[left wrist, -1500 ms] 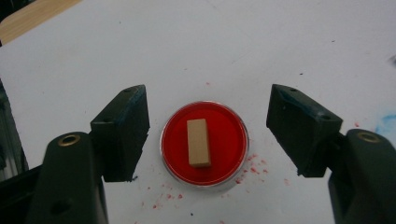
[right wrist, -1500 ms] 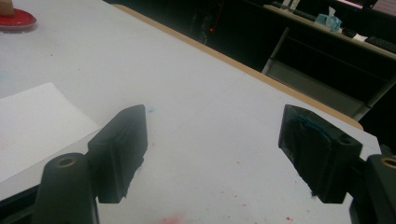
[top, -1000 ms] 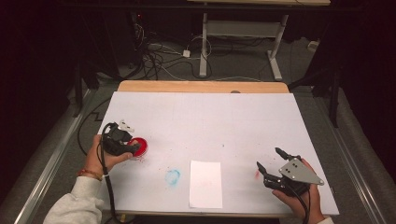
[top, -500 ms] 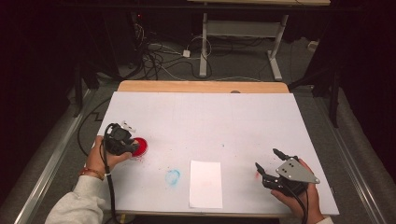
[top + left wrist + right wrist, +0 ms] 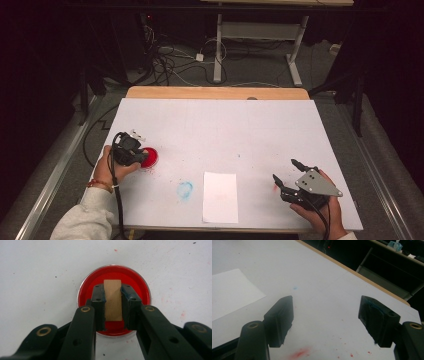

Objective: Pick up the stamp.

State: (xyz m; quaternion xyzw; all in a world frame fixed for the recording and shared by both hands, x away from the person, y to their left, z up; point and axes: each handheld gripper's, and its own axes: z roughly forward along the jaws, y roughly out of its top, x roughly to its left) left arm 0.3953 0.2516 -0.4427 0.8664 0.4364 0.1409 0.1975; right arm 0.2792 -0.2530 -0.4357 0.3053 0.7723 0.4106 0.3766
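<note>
Left tool (image 5: 113, 298) is clamped on a small tan wooden block (image 5: 113, 300), pads pressing both of its sides; its jaws have just been closing onto it. The block stands in the middle of a round red dish of ink with a thin metal rim (image 5: 113, 301), which sits on the white-covered table (image 5: 225, 135) near its left edge. In the high view the left tool (image 5: 135, 155) is over the round red dish (image 5: 149, 157), left hand (image 5: 112, 167) gripping it from the near side.

Right tool (image 5: 325, 320) has its jaws spread wide, nothing between them, above bare table near the right front corner; the right hand (image 5: 320, 210) holds the tool (image 5: 286, 172) there.

A white rectangular paper sheet (image 5: 220, 197) lies at the front centre, between the two tools and well apart from the dish. A pale blue smudge (image 5: 185, 190) lies just left of the sheet. A red smear (image 5: 299, 353) with small red flecks marks the table just under the right tool.
</note>
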